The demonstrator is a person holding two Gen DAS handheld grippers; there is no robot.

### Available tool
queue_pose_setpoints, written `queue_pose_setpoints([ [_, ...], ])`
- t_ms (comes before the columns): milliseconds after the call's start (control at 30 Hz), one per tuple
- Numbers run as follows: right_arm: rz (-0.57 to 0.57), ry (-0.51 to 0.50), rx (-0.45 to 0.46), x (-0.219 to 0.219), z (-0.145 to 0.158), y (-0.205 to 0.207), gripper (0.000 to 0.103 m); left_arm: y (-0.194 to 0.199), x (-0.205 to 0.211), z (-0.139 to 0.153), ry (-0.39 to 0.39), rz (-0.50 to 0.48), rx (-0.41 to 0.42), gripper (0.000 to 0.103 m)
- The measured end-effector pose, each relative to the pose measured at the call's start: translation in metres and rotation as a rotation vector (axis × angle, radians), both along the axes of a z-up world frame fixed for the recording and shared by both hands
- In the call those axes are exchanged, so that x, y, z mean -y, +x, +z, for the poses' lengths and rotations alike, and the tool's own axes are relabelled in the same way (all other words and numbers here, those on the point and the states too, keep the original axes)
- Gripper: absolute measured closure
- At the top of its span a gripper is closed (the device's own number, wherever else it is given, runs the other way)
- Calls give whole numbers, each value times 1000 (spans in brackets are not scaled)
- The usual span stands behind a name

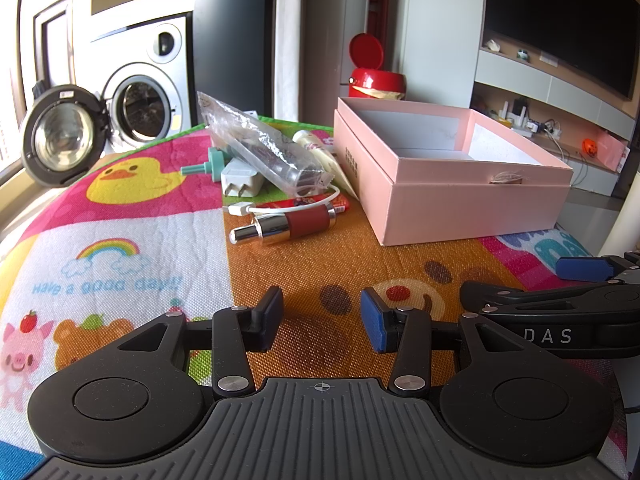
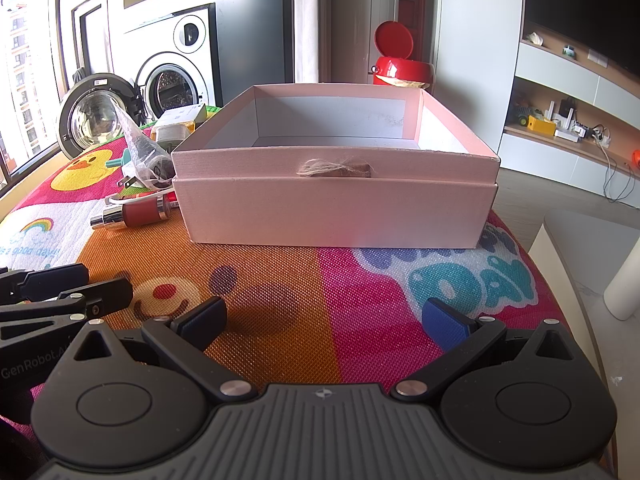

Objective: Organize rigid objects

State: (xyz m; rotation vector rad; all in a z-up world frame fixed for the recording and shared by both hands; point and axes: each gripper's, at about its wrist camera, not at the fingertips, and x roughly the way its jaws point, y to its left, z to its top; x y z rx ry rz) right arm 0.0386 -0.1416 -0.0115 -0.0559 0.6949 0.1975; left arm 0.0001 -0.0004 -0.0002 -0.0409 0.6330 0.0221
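An open pink box (image 1: 472, 196) (image 2: 336, 208) stands on a colourful play mat (image 1: 120, 248) (image 2: 320, 300); its inside looks bare. Left of it lies a pile: a silver and dark red bottle (image 1: 284, 226) (image 2: 136, 214), a white charger plug (image 1: 242, 182), a white cable (image 1: 288, 206), a clear plastic bag with dark contents (image 1: 264, 148) (image 2: 140, 148), a teal plastic piece (image 1: 204, 164) and a cream tube (image 1: 316, 148). My left gripper (image 1: 322, 320) is open and empty, well short of the pile. My right gripper (image 2: 324, 322) is wide open and empty, in front of the box.
A red bin with its lid up (image 1: 372, 76) (image 2: 400, 64) stands behind the box. A washing machine with its door open (image 1: 136, 100) (image 2: 168, 84) is at the back left. The mat's right edge (image 2: 560, 280) drops off beside a white post (image 2: 628, 276).
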Motion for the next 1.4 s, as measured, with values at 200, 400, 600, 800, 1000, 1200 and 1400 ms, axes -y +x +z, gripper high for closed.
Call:
queue_pose_setpoints([
  [200, 0, 0, 0, 0, 0, 0, 0, 0, 0, 0, 0, 0, 0, 56],
  [400, 0, 0, 0, 0, 0, 0, 0, -1, 2, 1, 12, 0, -1, 56],
  [600, 0, -1, 0, 0, 0, 0, 0, -1, 2, 1, 11, 0, -1, 56],
  [800, 0, 0, 0, 0, 0, 0, 0, 1, 5, 0, 21, 0, -1, 56],
  [1000, 0, 1, -2, -1, 0, 1, 0, 0, 1, 0, 8, 1, 2, 55],
  [1200, 76, -9, -48, 4, 4, 9, 0, -4, -15, 4, -69, -9, 12, 57],
  [1400, 105, -28, -100, 3, 7, 16, 0, 0, -53, 22, -100, 1, 10, 59],
])
